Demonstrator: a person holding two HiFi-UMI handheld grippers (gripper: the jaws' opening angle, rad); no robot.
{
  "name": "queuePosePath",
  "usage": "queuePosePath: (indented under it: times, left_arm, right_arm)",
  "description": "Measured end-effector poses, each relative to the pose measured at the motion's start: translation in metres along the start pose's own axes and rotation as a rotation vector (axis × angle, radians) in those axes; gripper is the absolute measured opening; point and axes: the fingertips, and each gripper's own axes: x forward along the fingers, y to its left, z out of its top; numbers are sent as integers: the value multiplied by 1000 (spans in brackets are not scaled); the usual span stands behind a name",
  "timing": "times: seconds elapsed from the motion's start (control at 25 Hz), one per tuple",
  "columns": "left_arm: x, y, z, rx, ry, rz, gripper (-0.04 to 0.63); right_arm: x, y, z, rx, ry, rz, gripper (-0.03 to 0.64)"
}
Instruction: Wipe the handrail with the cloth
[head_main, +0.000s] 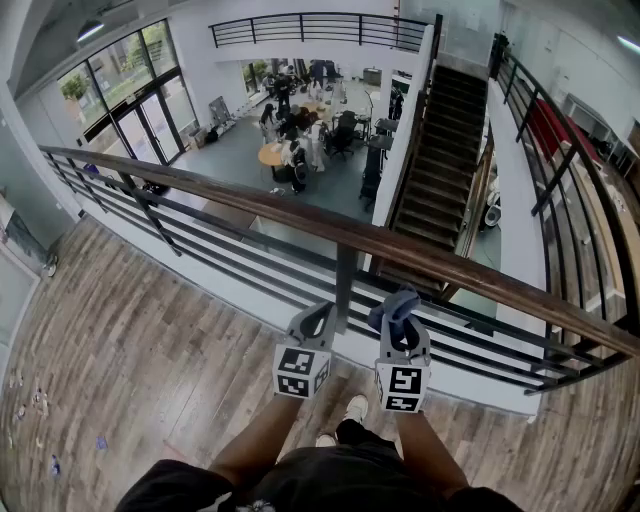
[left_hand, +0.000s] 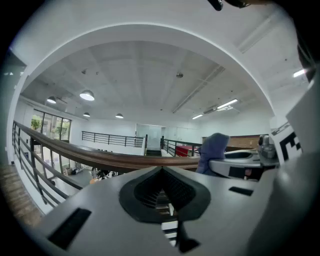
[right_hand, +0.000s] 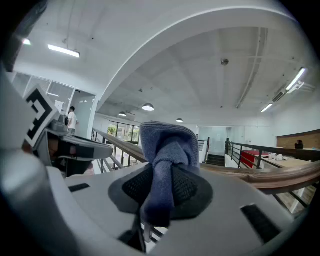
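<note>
The cloth is blue-grey with a soft, napped weave, and it is bunched into a thick wad. The right gripper has its jaws clamped on it. In the right gripper view the cloth rises above the jaw tips as a rounded, folded hood. It narrows below into a pinched strip that runs down between the dark ribbed pads, and a loose end hangs at the bottom. No stain or print shows on it.

The handrail is a brown wooden bar on a black metal railing. It crosses the head view from upper left to lower right. The cloth sits on the person's side of the rail, just below it and in front of the black bars. No view shows it touching the wood. In the right gripper view the handrail passes behind the cloth and runs off to the right.

The left gripper is held just beside the right one, at about the same height and short of the rail. In the left gripper view its jaws are together with nothing between them, and the pads meet at the tip. That view shows the handrail sweeping across ahead and the cloth standing up at the right.

Below the grippers lies a plank floor, where the person's shoes stand. Beyond the railing a staircase goes down to a lower hall.
</note>
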Motion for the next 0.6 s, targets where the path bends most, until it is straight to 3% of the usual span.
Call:
queuePosePath:
  times: [0.32, 0.6]
  left_arm:
    - [59, 23, 3, -16, 46, 66, -2]
    - [92, 62, 1, -19, 110, 161, -2]
  right_arm:
    - [86, -26, 24, 13, -8, 80, 95]
    - [153, -29, 30, -6, 67, 87, 95]
